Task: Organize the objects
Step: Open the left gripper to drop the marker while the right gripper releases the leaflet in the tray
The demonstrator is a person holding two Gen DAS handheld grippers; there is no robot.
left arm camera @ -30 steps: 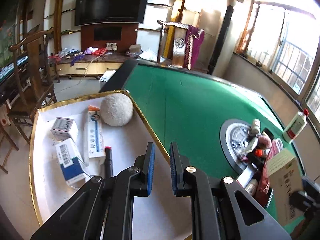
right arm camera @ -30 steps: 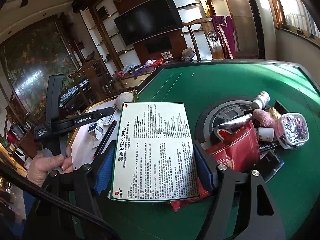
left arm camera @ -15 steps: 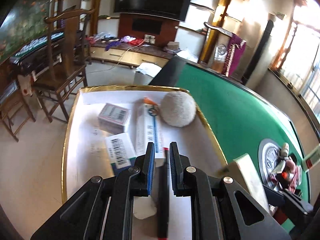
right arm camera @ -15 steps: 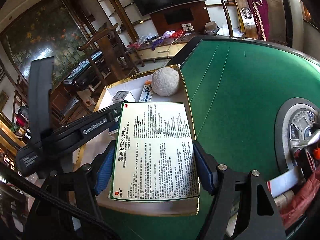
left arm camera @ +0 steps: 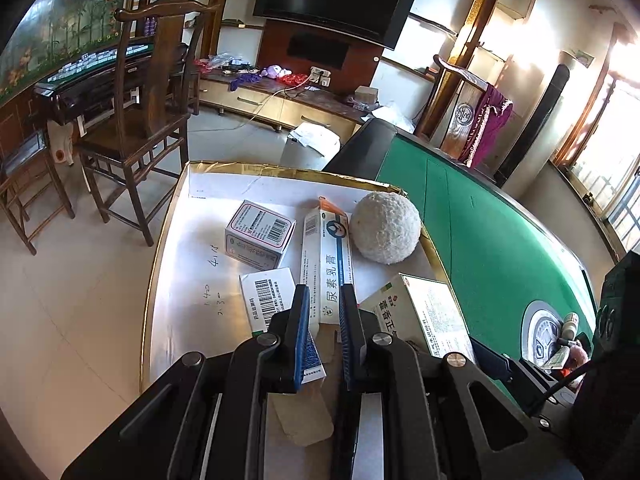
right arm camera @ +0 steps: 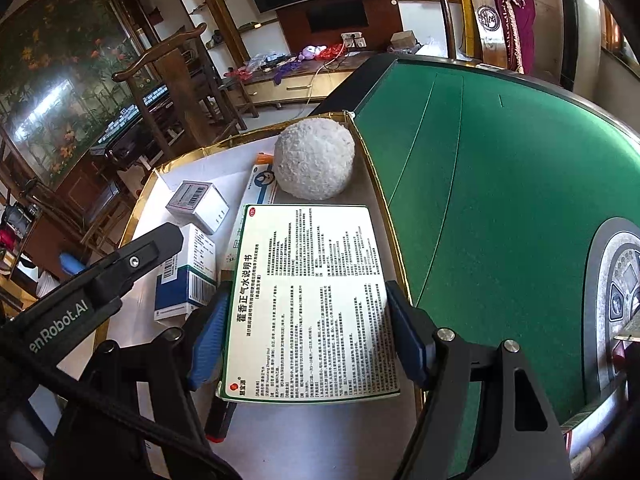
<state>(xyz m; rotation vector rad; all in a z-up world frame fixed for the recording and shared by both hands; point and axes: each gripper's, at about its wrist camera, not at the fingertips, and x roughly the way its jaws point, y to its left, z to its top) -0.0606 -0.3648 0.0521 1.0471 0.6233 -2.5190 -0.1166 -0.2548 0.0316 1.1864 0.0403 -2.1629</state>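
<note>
here the right gripper fingers pinch the medicine box; left gripper fingers pressed together, empty.

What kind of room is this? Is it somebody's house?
Probably yes, a living room at home. A big television hangs on the wall above a low cabinet, wooden chairs stand around, and there is a green game table, likely for mahjong.
</note>
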